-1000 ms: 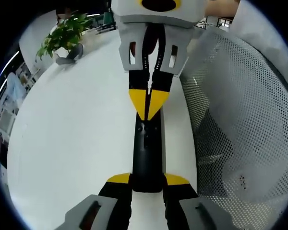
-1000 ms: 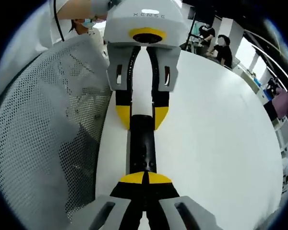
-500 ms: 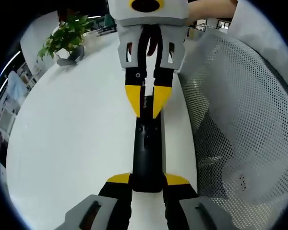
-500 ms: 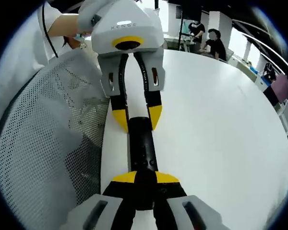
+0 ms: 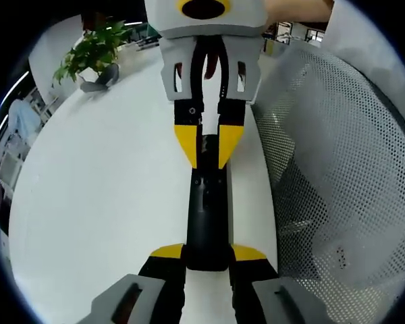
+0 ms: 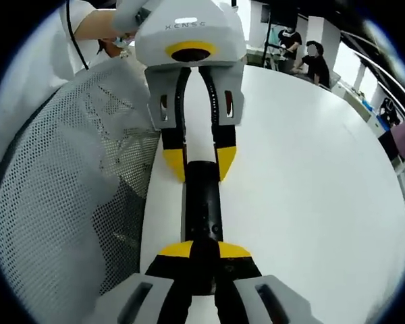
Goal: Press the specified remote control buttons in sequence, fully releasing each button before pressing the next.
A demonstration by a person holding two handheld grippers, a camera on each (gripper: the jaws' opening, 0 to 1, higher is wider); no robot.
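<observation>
The remote control (image 5: 207,219) is a slim black bar lying lengthwise on the white table (image 5: 94,202), close to the table's edge, where a mesh chair back (image 5: 337,169) stands just beside it. In the left gripper view, the left gripper (image 5: 208,255) clamps the near end of the remote between its yellow-tipped jaws, one on each long side. At the far end the right gripper (image 5: 208,145) faces it, its two yellow tips parted with the remote's black body showing between them; whether those tips touch the remote cannot be told. A potted plant (image 5: 91,50) stands well apart on the far side of the table.

In the right gripper view, the same remote (image 6: 202,209) runs away from the camera. The right gripper (image 6: 204,251) has its jaws spread slightly, with the remote's near end between the yellow tips, above a small button. The left gripper (image 6: 202,162) grips the far end by its sides, and a hand (image 6: 128,17) shows behind it. People sit at the far edge of the table (image 6: 310,189).

The remote looks light, rigid and smooth-sided, so it would likely skate on the glossy top under a push. Holding it by the long edges at the button-free end seems the sound hold, leaving the other gripper free to press straight down.
</observation>
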